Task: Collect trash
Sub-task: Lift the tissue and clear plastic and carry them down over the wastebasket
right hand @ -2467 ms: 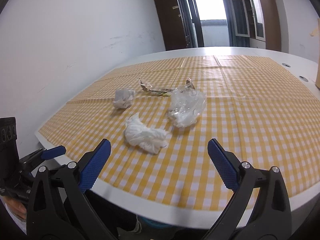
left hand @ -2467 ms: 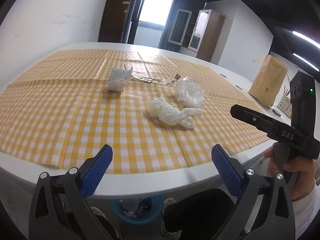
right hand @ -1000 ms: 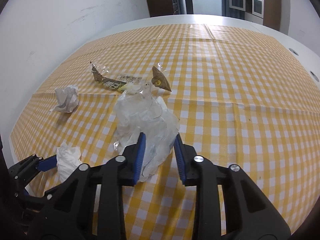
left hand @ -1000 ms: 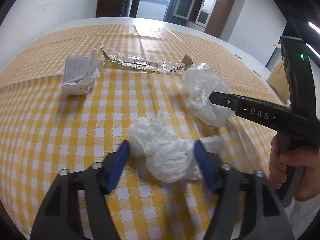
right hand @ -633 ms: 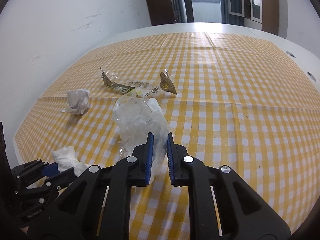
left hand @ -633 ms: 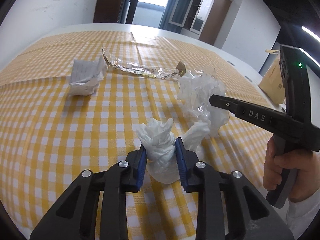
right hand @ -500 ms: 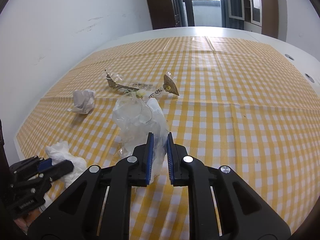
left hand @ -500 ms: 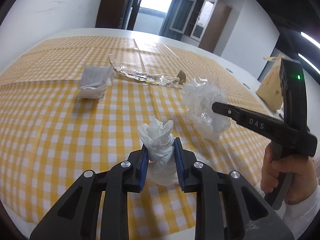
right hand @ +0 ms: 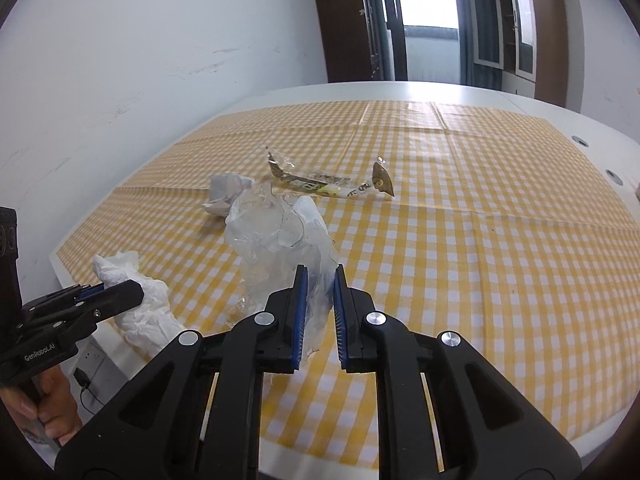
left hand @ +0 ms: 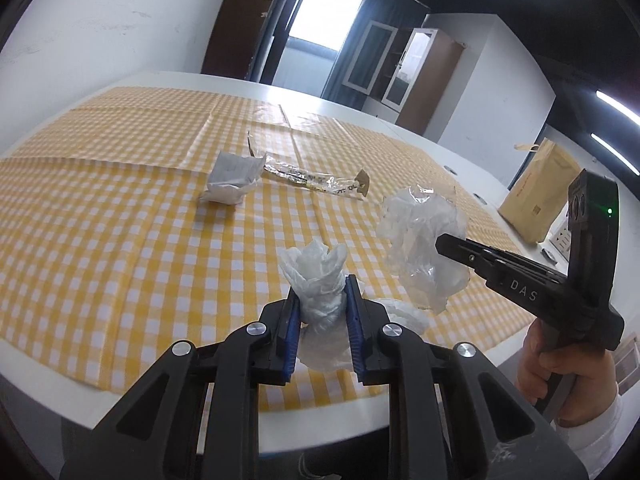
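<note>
My left gripper (left hand: 320,292) is shut on a crumpled white tissue wad (left hand: 318,276), held just above the yellow checked tablecloth (left hand: 120,240). My right gripper (right hand: 319,280) is shut on a crumpled clear plastic bag (right hand: 280,236), lifted off the cloth. From the left wrist, that bag (left hand: 424,236) hangs from the right gripper's black fingers (left hand: 472,256). The right wrist view shows the tissue wad (right hand: 140,300) in the left gripper (right hand: 100,294) at lower left. A crumpled paper ball (left hand: 232,178) and a long clear snack wrapper (left hand: 312,178) lie farther back on the cloth.
The white table's near edge (left hand: 200,396) runs below the grippers. A brown paper bag (left hand: 536,196) stands at the table's right. A white wall (right hand: 140,60) borders the left side. A person's hand (left hand: 560,376) grips the right tool.
Both grippers came down over the trash and shut, the left on the tissue wad, the right on the plastic bag. Both have since lifted and drawn back toward the near table edge.
</note>
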